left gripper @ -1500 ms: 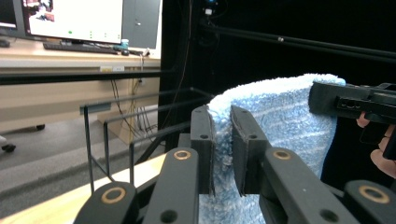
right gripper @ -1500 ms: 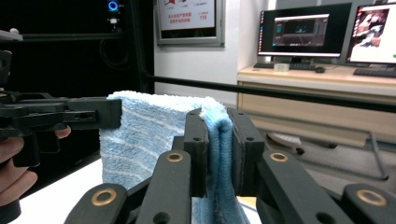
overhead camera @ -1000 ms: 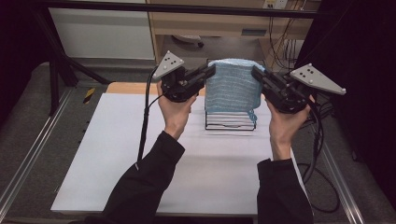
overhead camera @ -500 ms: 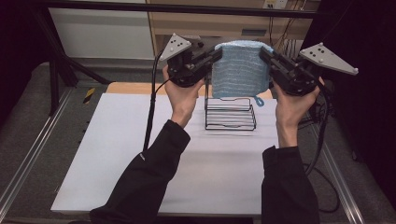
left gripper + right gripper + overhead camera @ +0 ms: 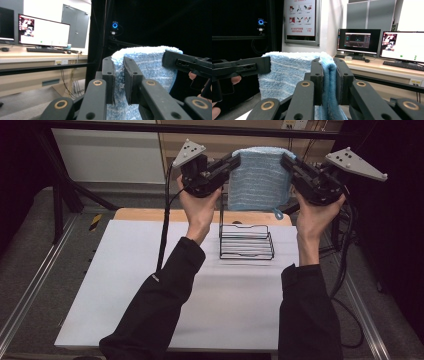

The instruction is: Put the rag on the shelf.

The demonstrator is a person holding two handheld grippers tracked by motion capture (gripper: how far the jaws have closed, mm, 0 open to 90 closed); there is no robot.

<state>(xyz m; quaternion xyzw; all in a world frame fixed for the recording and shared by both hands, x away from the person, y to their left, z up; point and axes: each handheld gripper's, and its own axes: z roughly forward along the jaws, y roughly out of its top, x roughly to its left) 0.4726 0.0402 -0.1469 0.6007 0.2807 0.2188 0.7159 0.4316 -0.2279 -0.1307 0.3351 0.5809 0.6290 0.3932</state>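
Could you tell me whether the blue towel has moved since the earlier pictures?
Yes. The blue towel has risen clear above the wire rack, which it hung inside a second ago.

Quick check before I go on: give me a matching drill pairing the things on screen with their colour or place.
Things:
1. towel
2. wire rack
3. left gripper
4. right gripper

States:
A. black, standing on the white table
B. light blue, held up in the air
C. clamped on the towel's right top corner
D. clamped on the towel's left top corner

Pairs: 1-B, 2-A, 3-D, 4-C

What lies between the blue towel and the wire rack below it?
Nothing: in the high view the blue towel hangs above the wire rack, apart from it.
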